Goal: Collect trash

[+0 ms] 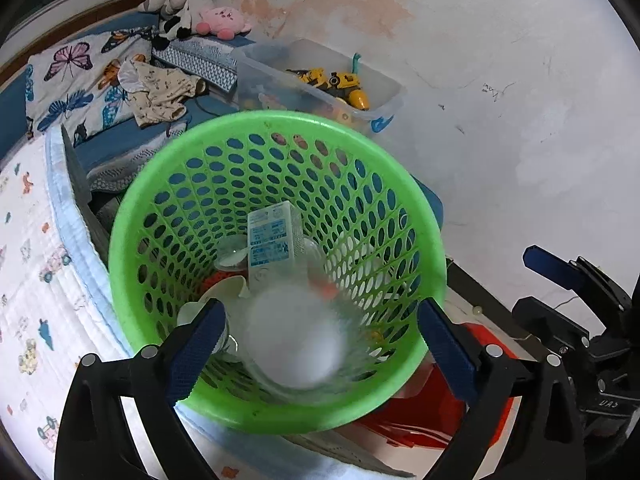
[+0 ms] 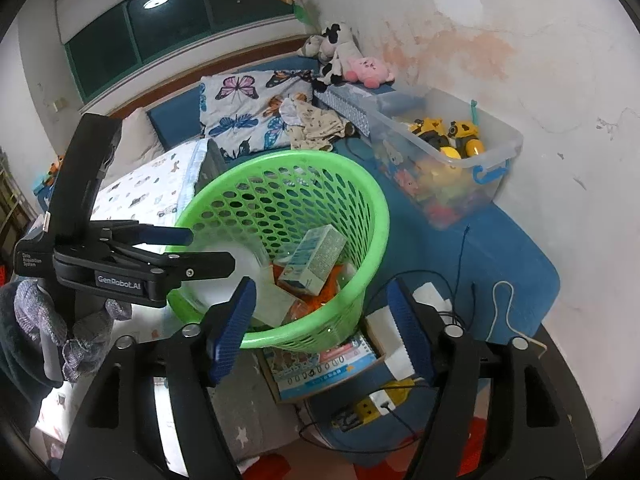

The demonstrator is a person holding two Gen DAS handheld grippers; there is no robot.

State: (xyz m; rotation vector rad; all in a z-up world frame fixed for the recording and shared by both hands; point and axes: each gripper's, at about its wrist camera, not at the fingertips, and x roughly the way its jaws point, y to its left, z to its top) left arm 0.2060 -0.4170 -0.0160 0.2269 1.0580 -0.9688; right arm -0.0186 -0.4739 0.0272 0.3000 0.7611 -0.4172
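Observation:
A green perforated basket (image 1: 280, 412) stands on the bed and also shows in the right wrist view (image 2: 376, 216). Inside lie a white-and-blue carton (image 1: 272, 236), also in the right wrist view (image 2: 316, 256), orange scraps and other trash. A clear plastic cup (image 1: 296, 336), blurred, is in the air between my left gripper's (image 1: 320, 344) spread fingers over the basket; no pad touches it. The left gripper also shows in the right wrist view (image 2: 208, 248), at the basket's left rim. My right gripper (image 2: 320, 332) is open and empty at the basket's near rim.
A clear bin of toys (image 2: 460, 160) sits behind the basket by the wall. A butterfly pillow (image 2: 244, 116), clothes and plush toys lie at the back. A booklet (image 2: 320, 364), a yellow power strip (image 2: 368, 408) and cables lie near the basket. A quilt (image 1: 36, 280) lies on the left.

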